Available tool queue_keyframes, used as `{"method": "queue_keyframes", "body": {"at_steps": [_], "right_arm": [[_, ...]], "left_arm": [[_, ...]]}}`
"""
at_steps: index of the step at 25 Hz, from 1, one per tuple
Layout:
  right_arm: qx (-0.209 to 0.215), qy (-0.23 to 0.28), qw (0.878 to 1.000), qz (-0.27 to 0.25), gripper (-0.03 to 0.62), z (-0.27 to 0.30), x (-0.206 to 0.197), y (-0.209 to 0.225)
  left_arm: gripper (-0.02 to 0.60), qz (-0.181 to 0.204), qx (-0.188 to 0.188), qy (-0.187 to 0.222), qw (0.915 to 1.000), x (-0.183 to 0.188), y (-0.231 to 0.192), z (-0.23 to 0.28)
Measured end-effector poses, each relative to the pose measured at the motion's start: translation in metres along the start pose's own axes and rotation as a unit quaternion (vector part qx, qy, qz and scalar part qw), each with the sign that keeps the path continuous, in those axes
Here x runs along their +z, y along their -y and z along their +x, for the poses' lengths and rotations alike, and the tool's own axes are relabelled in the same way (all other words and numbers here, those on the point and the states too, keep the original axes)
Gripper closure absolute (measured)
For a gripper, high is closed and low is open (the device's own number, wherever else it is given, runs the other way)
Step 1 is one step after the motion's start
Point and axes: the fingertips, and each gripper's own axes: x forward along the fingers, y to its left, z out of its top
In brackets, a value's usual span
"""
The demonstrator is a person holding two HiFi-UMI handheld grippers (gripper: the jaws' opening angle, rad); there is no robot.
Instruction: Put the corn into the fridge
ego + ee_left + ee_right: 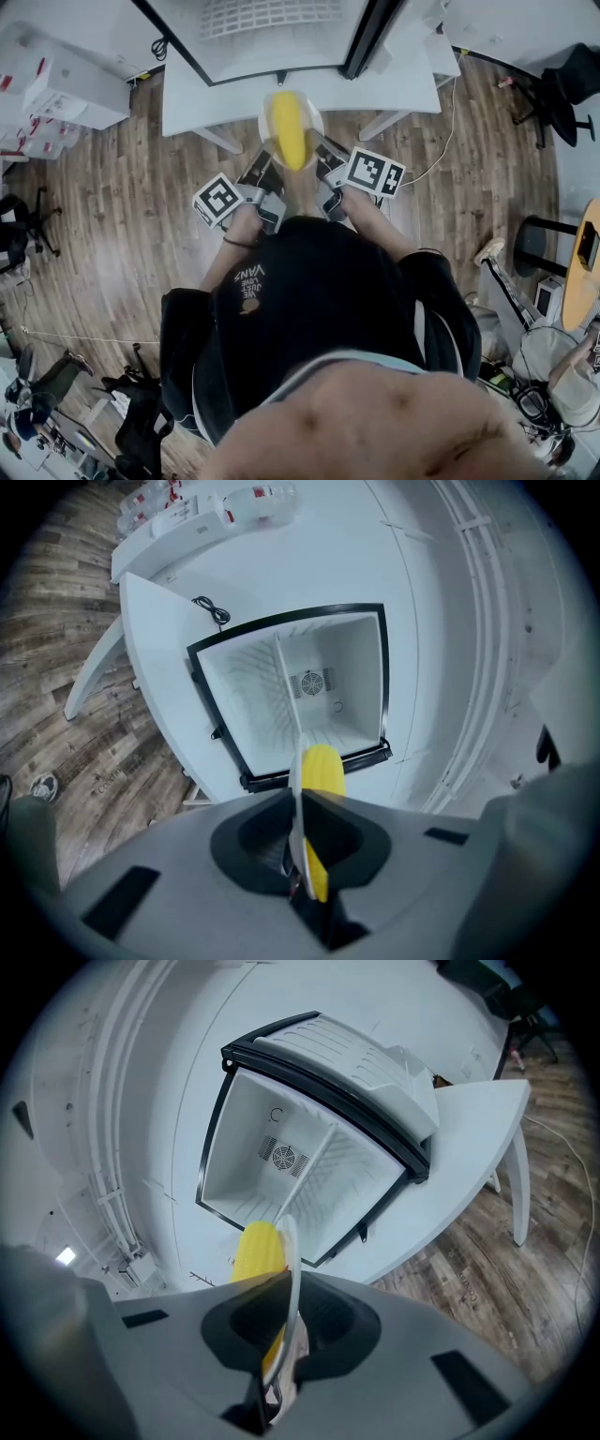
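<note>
Left hand-held gripper (300,803) and right hand-held gripper (289,1288) tight on plate (317,114) rim, corn (289,131) between them.

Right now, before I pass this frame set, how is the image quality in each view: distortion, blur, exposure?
Head view: heavy fisheye bends the floorboards; the corn is flat saturated yellow, no kernel detail. Left gripper view: dark corners, bowed fridge frame, left gripper and plate edge soft up close. Right gripper view: same vignette and bowing; fridge interior evenly lit, no harsh glare.

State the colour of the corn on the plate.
Yellow: the corn shows best in the head view.
</note>
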Motion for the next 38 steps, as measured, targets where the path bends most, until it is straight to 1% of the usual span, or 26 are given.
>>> {"method": "queue_keyframes", "body": {"at_steps": [4, 7, 15, 26, 32, 38], "right_arm": [[-0.006, 0.007, 1.0, 0.002, 0.565, 0.016, 0.013, 0.0], [-0.01, 0.014, 1.0, 0.002, 0.564, 0.03, 0.026, -0.001], [-0.019, 0.032, 0.999, 0.009, 0.565, 0.069, 0.048, -0.009], [-0.017, 0.058, 0.998, 0.015, 0.565, 0.118, 0.07, -0.02], [-0.021, 0.068, 0.997, 0.018, 0.564, 0.137, 0.075, -0.02], [-0.026, 0.073, 0.997, 0.021, 0.565, 0.144, 0.081, -0.015]], "left_arm": [[0.548, 0.001, -0.007, -0.013, 0.9999, 0.018, 0.0, 0.016], [0.548, 0.001, 0.001, -0.022, 0.9998, 0.033, -0.002, 0.027], [0.548, 0.0, 0.0, -0.041, 0.9992, 0.076, -0.005, 0.05], [0.548, 0.011, -0.014, -0.058, 0.9982, 0.129, -0.008, 0.072], [0.548, 0.013, -0.018, -0.068, 0.9975, 0.148, -0.014, 0.081], [0.548, 0.007, -0.024, -0.074, 0.997, 0.153, -0.018, 0.089]]}}
